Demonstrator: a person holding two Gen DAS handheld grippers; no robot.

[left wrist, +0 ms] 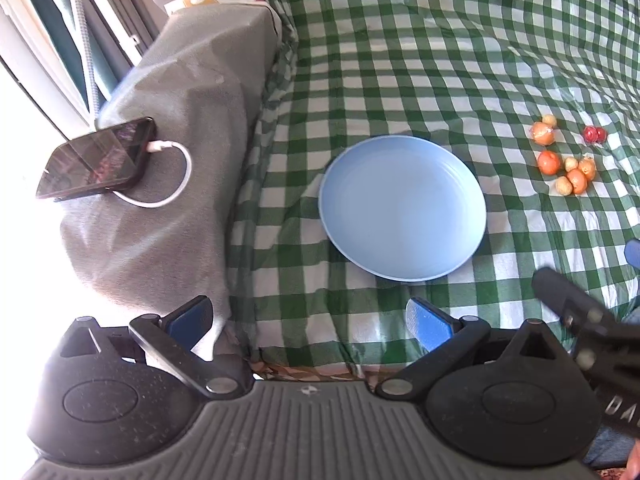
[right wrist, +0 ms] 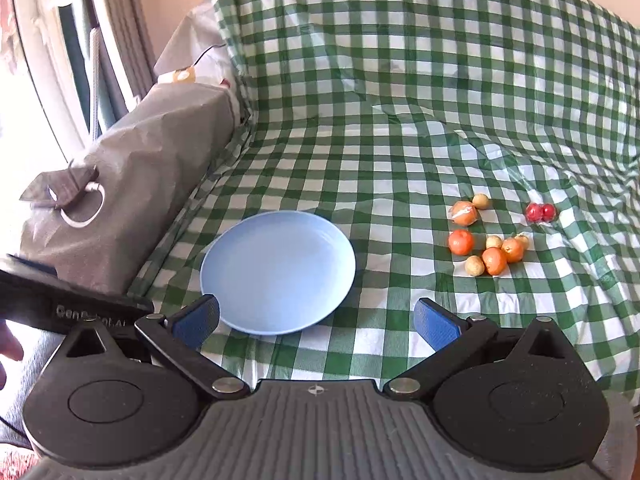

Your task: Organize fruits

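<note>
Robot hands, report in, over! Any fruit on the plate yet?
Left gripper open, right gripper open, both empty. Blue plate bare. Fruits loose on checkered cloth. Nothing blocking.

Right tongs (right wrist: 316,320) spread wide, nothing between blue pads. Round pale-blue plate (right wrist: 277,272) bare on green-and-white checked cloth (right wrist: 400,120). Small orange, tan and red fruits (right wrist: 494,232) clustered right, apart from plate.

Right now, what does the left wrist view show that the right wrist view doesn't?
Only the left wrist view shows the phone's screen with its white charging cable on the grey cover. Only the right wrist view shows the left gripper's body at its left edge. Both show the empty blue plate, the loose fruits on the checked cloth, and open grippers.
</note>
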